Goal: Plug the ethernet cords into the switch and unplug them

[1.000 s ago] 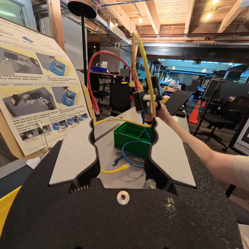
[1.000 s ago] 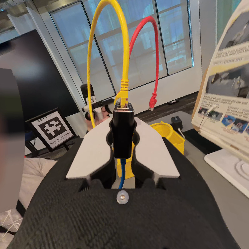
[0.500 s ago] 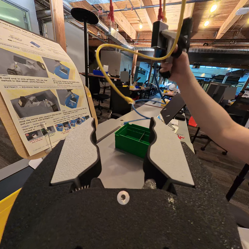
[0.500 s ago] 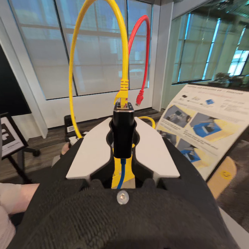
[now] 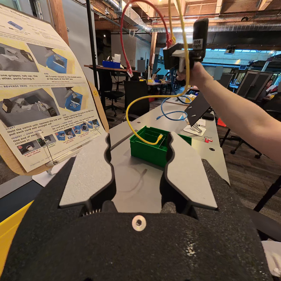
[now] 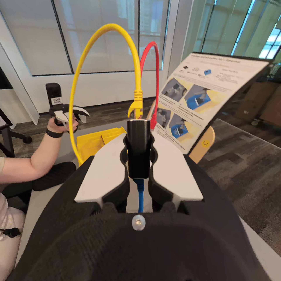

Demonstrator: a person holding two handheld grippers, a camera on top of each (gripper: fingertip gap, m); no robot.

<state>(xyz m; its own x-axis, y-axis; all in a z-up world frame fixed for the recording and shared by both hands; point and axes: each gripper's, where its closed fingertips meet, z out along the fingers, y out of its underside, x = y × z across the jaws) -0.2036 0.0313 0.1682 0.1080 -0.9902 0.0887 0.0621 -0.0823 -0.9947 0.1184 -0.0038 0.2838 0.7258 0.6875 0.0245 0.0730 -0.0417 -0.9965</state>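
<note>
My right gripper (image 6: 138,152) is shut on the black switch (image 6: 138,150), which stands upright between its pads. A yellow cord (image 6: 106,30) and a red cord (image 6: 155,63) are plugged into its top; a blue cord (image 6: 140,196) hangs from its underside. In the left wrist view the switch (image 5: 171,57) is held high at the upper right, above the table. The yellow cord's free end (image 5: 159,136) dangles over the green bin (image 5: 150,149), the red free end (image 5: 130,73) and the blue free end (image 5: 158,117) hang loose. My left gripper (image 5: 138,146) is open and empty, low over the table.
A slanted instruction board (image 5: 38,94) stands at the left of the grey table (image 5: 136,185). A yellow bin (image 6: 97,141) sits below the switch. A black plate on a white stand (image 5: 196,112) is behind the green bin. A person's arm (image 5: 243,115) reaches across the right. The grippers' ends are close to 35 centimeters from one another.
The right gripper lifted the switch with its cords off the table, then came down a little. The cord ends left the tabletop and now dangle. The left jaws narrowed slightly, still empty.
</note>
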